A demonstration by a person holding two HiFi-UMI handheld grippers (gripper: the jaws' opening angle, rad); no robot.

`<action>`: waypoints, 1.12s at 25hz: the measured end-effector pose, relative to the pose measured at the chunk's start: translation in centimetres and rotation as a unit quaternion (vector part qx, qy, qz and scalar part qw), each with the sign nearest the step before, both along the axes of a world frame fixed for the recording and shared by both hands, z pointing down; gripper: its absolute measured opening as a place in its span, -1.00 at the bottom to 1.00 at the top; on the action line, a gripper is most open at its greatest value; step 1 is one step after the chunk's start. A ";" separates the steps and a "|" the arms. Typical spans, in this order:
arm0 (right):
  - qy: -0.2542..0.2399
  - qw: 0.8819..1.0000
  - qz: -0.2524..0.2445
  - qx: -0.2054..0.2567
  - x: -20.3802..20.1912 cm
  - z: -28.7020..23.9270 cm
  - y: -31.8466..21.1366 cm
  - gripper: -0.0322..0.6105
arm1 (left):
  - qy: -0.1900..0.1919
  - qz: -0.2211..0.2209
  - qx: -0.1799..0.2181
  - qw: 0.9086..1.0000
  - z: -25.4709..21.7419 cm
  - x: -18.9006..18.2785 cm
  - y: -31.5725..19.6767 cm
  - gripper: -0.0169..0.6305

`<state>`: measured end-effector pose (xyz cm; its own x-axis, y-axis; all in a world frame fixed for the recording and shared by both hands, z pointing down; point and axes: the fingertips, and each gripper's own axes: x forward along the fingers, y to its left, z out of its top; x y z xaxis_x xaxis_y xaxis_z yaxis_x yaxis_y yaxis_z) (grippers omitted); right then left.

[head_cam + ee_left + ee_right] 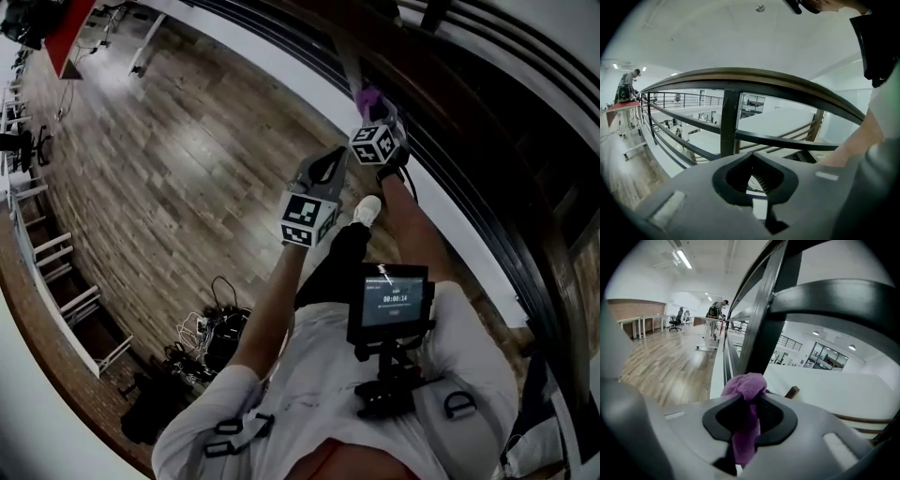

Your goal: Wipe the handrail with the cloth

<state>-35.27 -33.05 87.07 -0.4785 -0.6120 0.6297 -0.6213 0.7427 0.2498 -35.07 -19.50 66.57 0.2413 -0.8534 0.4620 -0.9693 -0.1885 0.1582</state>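
A purple cloth [745, 401] is pinched in my right gripper [749, 397], bunched above the jaws with a tail hanging below. In the head view the cloth [370, 97] sits close under the dark curved handrail [469, 103], with the right gripper [377, 120] just below it. The rail's black post [761, 324] rises right in front of the cloth. My left gripper [330, 161] is lower and to the left, its jaws closed on nothing. In the left gripper view the handrail [754, 80] arcs across above the left gripper [752, 165], a short way off.
Below the handrail run black horizontal bars [684, 129] and a post [729, 124]. Wooden floor [169, 178] spreads to the left. A heap of cables and bags [192, 352] lies on the floor behind me. White desks [647, 324] and a person [715, 310] stand far off.
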 end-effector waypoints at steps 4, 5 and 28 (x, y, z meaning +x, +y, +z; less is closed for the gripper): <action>0.012 1.000 0.013 0.002 1.2 0.0 0.0 -0.71 | 0.013 0.015 -0.033 0.999 0.8 0.6 0.4 -0.95; 0.009 1.000 0.021 0.000 1.7 0.3 0.1 -0.71 | 0.016 0.021 -0.037 0.999 1.1 0.9 0.3 -0.95; 0.012 0.959 0.281 -0.041 40.5 0.1 9.8 -0.72 | 0.033 0.216 -0.041 0.975 3.4 29.1 5.7 -0.95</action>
<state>5.24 -23.27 87.19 -0.0724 -0.7170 0.6933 -0.9238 0.3102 0.2244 -5.96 -13.83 70.00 0.6012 -0.6269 0.4955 -0.7898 -0.5606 0.2489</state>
